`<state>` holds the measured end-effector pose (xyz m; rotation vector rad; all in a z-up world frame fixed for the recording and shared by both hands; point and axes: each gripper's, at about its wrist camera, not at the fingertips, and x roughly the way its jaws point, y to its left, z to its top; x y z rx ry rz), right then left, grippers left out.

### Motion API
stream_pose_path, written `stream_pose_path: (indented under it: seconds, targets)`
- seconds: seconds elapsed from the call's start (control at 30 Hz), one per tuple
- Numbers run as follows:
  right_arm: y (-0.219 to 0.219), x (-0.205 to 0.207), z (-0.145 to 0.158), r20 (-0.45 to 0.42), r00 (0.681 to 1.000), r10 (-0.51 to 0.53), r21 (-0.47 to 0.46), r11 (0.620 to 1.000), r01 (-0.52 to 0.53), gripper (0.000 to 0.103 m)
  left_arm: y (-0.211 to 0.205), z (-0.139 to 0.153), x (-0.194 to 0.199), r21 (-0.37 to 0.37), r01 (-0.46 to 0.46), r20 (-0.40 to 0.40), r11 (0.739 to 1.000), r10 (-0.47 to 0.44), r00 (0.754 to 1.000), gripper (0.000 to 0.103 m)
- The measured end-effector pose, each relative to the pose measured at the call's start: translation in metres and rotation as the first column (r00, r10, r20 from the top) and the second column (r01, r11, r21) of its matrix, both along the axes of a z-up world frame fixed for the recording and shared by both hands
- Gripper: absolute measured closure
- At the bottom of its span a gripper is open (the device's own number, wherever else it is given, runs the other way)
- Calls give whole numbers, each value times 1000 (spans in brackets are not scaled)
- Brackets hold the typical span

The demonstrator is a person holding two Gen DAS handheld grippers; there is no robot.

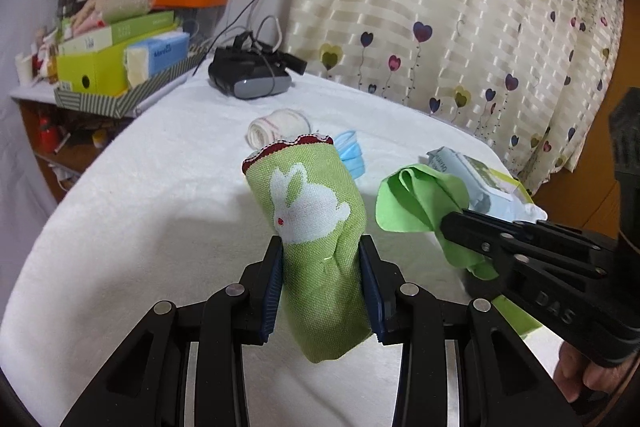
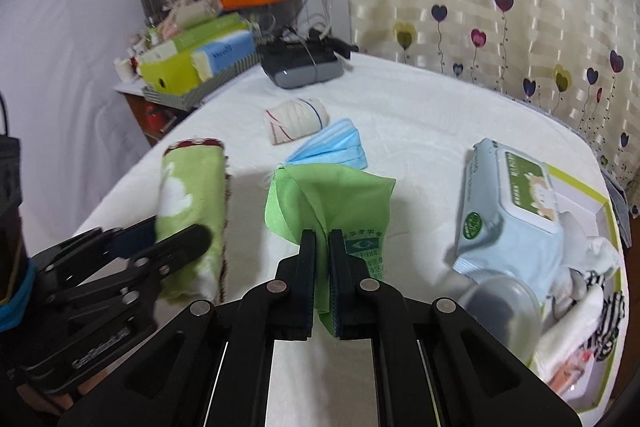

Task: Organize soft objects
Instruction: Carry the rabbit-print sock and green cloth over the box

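My left gripper (image 1: 320, 247) is shut on a green rabbit-print towel roll (image 1: 316, 219) and holds it above the white table; the roll also shows in the right wrist view (image 2: 192, 203). My right gripper (image 2: 322, 235) is shut on a thin green cloth (image 2: 328, 195), which hangs bunched from its fingers; the cloth also shows in the left wrist view (image 1: 416, 199). A rolled white sock (image 2: 296, 119) and a blue face mask (image 2: 332, 147) lie on the table beyond both grippers.
A pack of wet wipes (image 2: 508, 211) leans on a green-rimmed box (image 2: 612, 227) of soft items at the right. A black headset (image 2: 304, 67) sits at the far table edge. A cluttered shelf (image 1: 116, 63) stands left; a curtain hangs behind.
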<state>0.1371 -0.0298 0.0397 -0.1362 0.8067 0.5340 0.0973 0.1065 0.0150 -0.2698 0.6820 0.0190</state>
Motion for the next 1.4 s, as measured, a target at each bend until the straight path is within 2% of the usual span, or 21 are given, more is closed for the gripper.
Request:
stream_pose_path:
  seconds: [0.2,0.53,0.93,1.4]
  targets:
    - [-21,-29,21,56,998,3,44,999,-6,96,-20,17,-16,49,-1,36,999,-1,999,69]
    - [-55,-68,46,136,990,-26,92,996,14,96,-53,42,-42,86,41,92,996,-49,995,69]
    - [-87,-95,56,176,982,-68,135,990,44,96,-82,60,-61,111,87,125,990,-101,987,69]
    - [-132,-110,58,191,968,-163,160,978,133,96,-120,70,-68,130,178,141,975,-196,970,69]
